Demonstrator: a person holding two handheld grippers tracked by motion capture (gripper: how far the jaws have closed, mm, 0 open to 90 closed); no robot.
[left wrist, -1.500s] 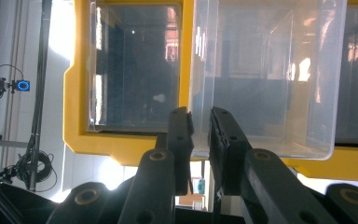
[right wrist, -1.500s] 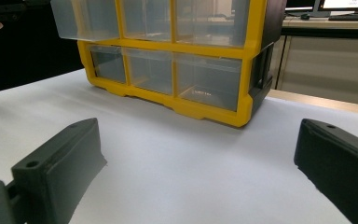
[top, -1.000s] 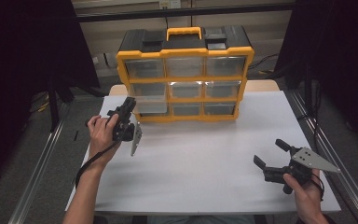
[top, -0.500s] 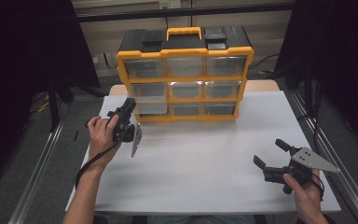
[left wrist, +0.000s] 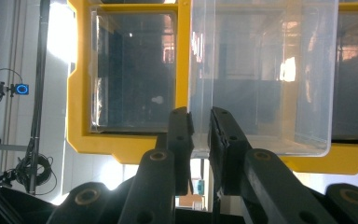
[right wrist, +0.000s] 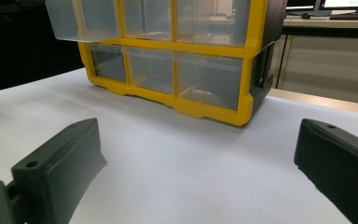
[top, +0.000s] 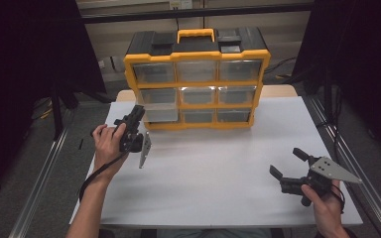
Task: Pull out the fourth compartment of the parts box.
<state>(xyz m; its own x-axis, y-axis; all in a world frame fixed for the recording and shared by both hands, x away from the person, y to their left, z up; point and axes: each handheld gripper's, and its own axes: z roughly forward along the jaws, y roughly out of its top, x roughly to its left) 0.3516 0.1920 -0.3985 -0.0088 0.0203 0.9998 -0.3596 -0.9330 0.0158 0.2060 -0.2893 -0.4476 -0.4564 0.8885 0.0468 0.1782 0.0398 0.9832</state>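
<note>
organizer frame (top: 197, 85): yellow, black top
drawers (top: 196, 70): clear, colourless
counter (top: 213, 173): plain white
left gripper (left wrist: 199, 122): black
right gripper (top: 285, 166): black, grey plate

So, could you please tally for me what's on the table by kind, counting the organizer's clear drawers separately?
Yellow-and-black drawer organizer: 1
Clear drawers in it: 9, in three rows of three
Handheld grippers: 2, the left gripper at the middle-left drawer, the right gripper over the white table
Total: 12

Drawer (left wrist: 261, 74) top cut by left gripper view edge; drawer contents unclear through cloudy plastic.
</note>
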